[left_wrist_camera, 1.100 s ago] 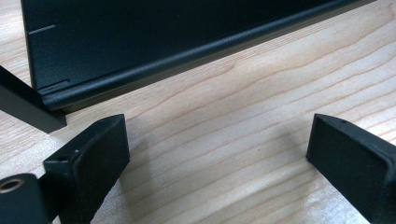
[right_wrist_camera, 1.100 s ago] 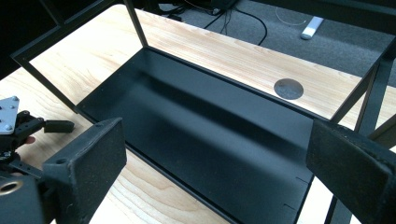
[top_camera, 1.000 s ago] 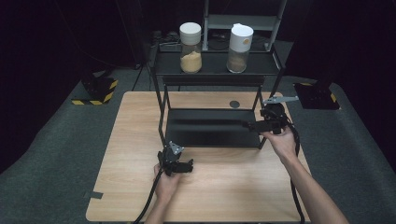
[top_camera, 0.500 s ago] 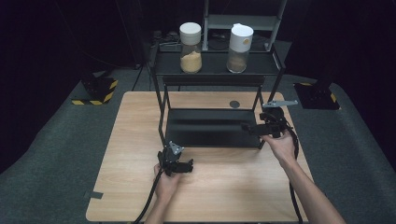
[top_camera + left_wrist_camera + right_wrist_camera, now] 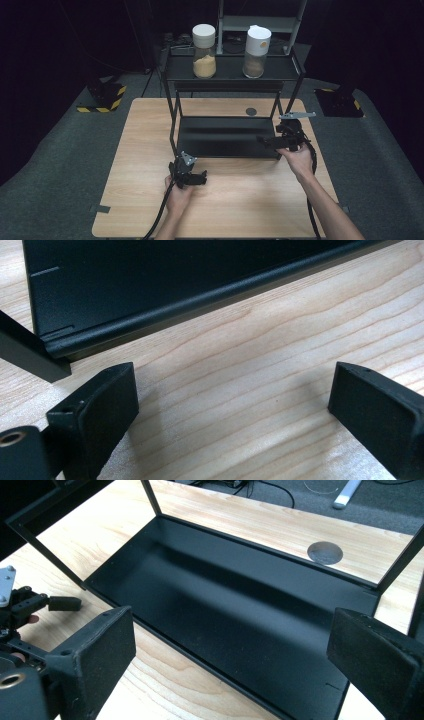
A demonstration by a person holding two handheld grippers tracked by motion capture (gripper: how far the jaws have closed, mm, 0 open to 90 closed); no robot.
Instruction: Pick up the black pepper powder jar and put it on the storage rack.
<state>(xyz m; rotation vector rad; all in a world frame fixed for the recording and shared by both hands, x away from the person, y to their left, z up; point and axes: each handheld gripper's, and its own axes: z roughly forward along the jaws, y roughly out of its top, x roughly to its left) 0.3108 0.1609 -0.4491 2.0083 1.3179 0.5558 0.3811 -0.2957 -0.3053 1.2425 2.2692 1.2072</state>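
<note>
Left tool low, jaws apart, right tool jaws apart

Two white-lidded jars stand on the rack's top shelf, well apart.

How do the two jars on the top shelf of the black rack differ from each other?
The left jar has a flat, plain white lid; the right jar has a taller white cap with a small orange mark on it. The left jar holds a light tan, sandy filling up to about halfway; the right jar's contents look darker and greyer. Both stand upright, apart from each other, on the rack's top shelf, and both look like clear jars with white tops.
</note>
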